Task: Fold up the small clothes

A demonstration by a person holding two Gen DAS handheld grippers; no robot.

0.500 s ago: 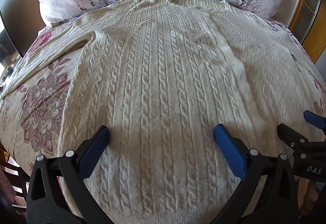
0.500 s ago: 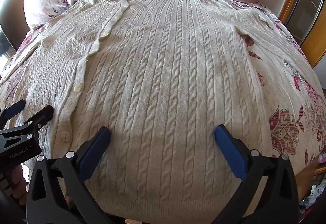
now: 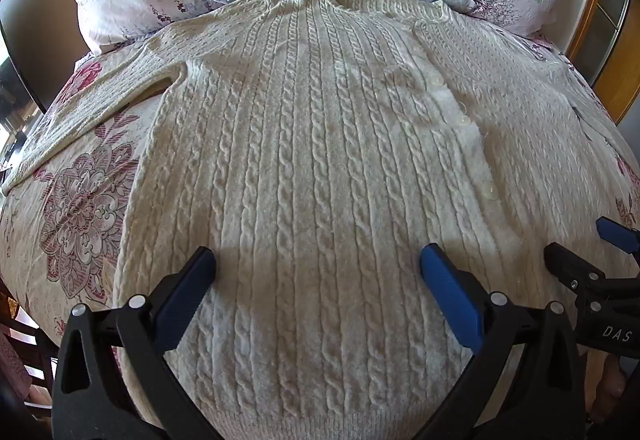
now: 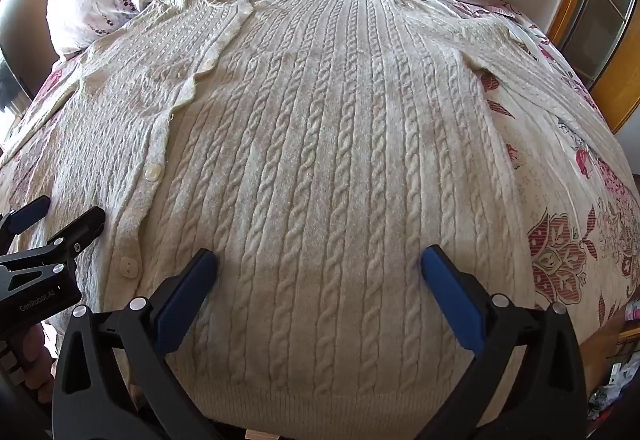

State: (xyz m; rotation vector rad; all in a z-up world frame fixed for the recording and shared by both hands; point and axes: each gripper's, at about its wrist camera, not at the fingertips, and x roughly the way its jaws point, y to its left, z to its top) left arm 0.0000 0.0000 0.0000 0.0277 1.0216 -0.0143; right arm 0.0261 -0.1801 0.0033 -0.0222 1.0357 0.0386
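Lying flat on the bed (image 3: 80, 208), buttoned, the cable-knit cardigan (image 3: 320, 160) looks soft, thick and stretchy. Both the left hand-held gripper (image 3: 316, 288) and right hand-held gripper (image 4: 318, 288) hover spread above its near hem; grasp hem corners.

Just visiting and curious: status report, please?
Left gripper and right gripper both open, empty, near the hem. Cream cardigan flat on bedspread, unfolded. Nothing in the way.
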